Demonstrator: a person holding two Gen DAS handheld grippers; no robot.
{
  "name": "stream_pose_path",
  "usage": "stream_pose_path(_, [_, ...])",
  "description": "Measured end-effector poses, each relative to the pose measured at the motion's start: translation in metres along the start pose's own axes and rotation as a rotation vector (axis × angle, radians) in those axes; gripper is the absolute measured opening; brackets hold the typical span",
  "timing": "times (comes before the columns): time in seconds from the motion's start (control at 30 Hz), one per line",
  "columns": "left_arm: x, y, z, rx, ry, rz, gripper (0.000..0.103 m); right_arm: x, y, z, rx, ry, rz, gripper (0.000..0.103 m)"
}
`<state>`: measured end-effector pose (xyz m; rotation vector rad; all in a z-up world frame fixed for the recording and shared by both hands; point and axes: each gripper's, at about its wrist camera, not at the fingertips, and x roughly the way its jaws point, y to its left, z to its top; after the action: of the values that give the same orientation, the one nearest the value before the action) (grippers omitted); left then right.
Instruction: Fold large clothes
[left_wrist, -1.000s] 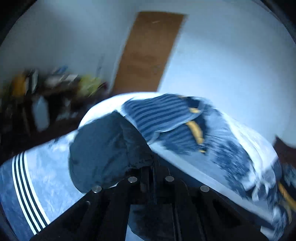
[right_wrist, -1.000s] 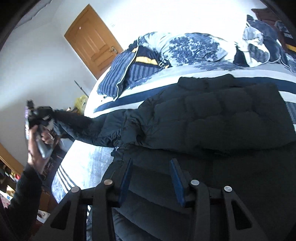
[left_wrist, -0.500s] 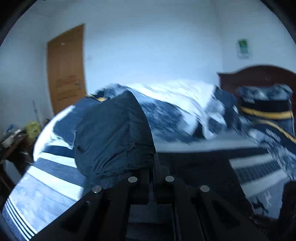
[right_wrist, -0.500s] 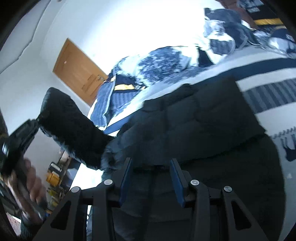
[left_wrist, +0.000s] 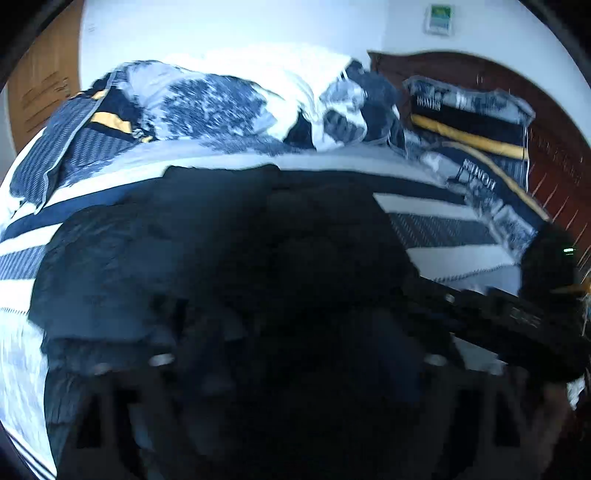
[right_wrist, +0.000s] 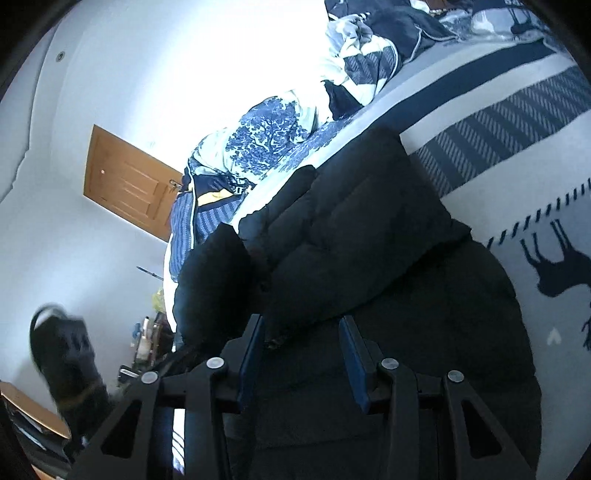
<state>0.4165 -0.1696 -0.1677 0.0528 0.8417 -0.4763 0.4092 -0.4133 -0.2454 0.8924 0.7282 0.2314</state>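
A dark navy quilted puffer jacket (right_wrist: 369, 229) lies spread on the striped bed cover (right_wrist: 524, 122); it also fills the middle of the left wrist view (left_wrist: 221, 258). One sleeve (right_wrist: 210, 280) stands folded in over the jacket's left side. My right gripper (right_wrist: 301, 332) is open, its blue pads (right_wrist: 251, 354) low over the jacket body, holding nothing. My left gripper is dark and motion-blurred at the bottom of its view, so its jaws cannot be read. The right gripper's body (left_wrist: 517, 325) shows at the right of the left wrist view.
A crumpled blue-and-white duvet (left_wrist: 221, 103) and striped pillows (left_wrist: 469, 110) lie at the far side of the bed, before a wooden headboard (left_wrist: 554, 147). A wooden door (right_wrist: 125, 184) and a cluttered table (right_wrist: 147, 339) stand to the left.
My left gripper swung the sleeve from out at the left, up and across onto the jacket, and now sits low over it. My right gripper stayed open over the jacket body.
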Motion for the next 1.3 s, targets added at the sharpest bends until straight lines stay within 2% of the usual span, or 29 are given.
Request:
stream_pose_path(0.03, [-0.006,0.003,-0.001,-0.009,-0.008,-0.012,0.089,-0.001,0.002,-0.001,-0.004,-0.001,0.008,0.057])
stream_pose_path(0.1, [-0.023,0.012,-0.006,-0.031,-0.018,-0.026,0.089,-0.001,0.008,-0.003,-0.027,-0.001,0.022,0.06])
stream_pose_path(0.13, [-0.035,0.024,-0.009,-0.058,-0.03,-0.003,0.089,0.001,0.012,-0.002,-0.044,0.003,0.03,0.06])
stream_pose_path(0.23, [-0.034,0.059,-0.016,-0.139,-0.026,0.09,0.089,0.007,0.039,-0.011,-0.156,0.02,0.044,0.062])
stream_pose_path(0.3, [-0.03,0.094,-0.023,-0.217,0.021,0.193,0.089,0.014,0.06,-0.023,-0.25,0.044,0.036,0.069])
stream_pose_path(0.37, [-0.02,0.134,-0.03,-0.328,0.083,0.234,0.089,0.025,0.084,-0.037,-0.351,0.074,0.01,0.075])
stream_pose_path(0.43, [-0.011,0.173,-0.036,-0.461,0.108,0.175,0.089,0.038,0.104,-0.049,-0.419,0.101,-0.043,0.082])
stream_pose_path(0.57, [0.009,0.232,-0.043,-0.687,0.125,0.116,0.088,0.081,0.113,-0.06,-0.418,0.182,-0.166,0.083])
stream_pose_path(0.6, [0.013,0.244,-0.041,-0.727,0.118,0.109,0.084,0.093,0.111,-0.059,-0.403,0.193,-0.179,0.083])
stream_pose_path(0.63, [0.016,0.254,-0.039,-0.756,0.105,0.096,0.076,0.104,0.109,-0.057,-0.393,0.191,-0.181,0.083])
stream_pose_path(0.67, [0.019,0.259,-0.036,-0.765,0.109,0.096,0.048,0.109,0.108,-0.053,-0.389,0.186,-0.195,0.08])
stream_pose_path(0.7, [0.021,0.263,-0.034,-0.767,0.125,0.105,0.016,0.113,0.105,-0.046,-0.367,0.171,-0.236,0.058])
stream_pose_path(0.73, [0.024,0.266,-0.029,-0.765,0.136,0.114,0.005,0.113,0.103,-0.035,-0.336,0.173,-0.229,0.029])
stream_pose_path(0.8, [0.025,0.263,-0.019,-0.74,0.104,0.134,0.003,0.103,0.103,-0.018,-0.302,0.14,-0.191,0.016])
stream_pose_path(0.83, [0.024,0.258,-0.014,-0.709,0.082,0.161,0.003,0.095,0.109,-0.005,-0.325,0.103,-0.207,0.008])
stream_pose_path(0.87, [0.024,0.256,-0.012,-0.689,0.073,0.162,0.003,0.088,0.114,0.007,-0.349,0.075,-0.228,0.008])
stream_pose_path(0.93, [0.026,0.251,-0.008,-0.665,0.068,0.158,0.003,0.081,0.121,0.029,-0.373,0.059,-0.207,0.005])
stream_pose_path(1.0, [0.037,0.249,-0.004,-0.648,0.075,0.16,0.003,0.075,0.131,0.051,-0.418,0.043,-0.197,0.005])
stream_pose_path(1.07, [0.049,0.246,-0.003,-0.633,0.094,0.17,0.003,0.08,0.125,0.062,-0.427,0.066,-0.238,0.005])
stream_pose_path(1.13, [0.061,0.245,-0.003,-0.612,0.119,0.186,0.004,0.093,0.097,0.061,-0.364,0.094,-0.292,0.005])
stream_pose_path(1.2, [0.07,0.245,-0.006,-0.611,0.155,0.18,0.007,0.113,0.056,0.057,-0.27,0.172,-0.385,0.007])
stream_pose_path(1.23, [0.068,0.245,-0.008,-0.615,0.172,0.174,0.007,0.121,0.036,0.049,-0.214,0.214,-0.407,0.014])
stream_pose_path(1.27, [0.064,0.243,-0.008,-0.606,0.172,0.175,0.008,0.119,0.026,0.042,-0.184,0.218,-0.389,0.014])
stream_pose_path(1.3, [0.057,0.24,-0.008,-0.584,0.162,0.183,0.018,0.112,0.025,0.038,-0.175,0.204,-0.372,0.015])
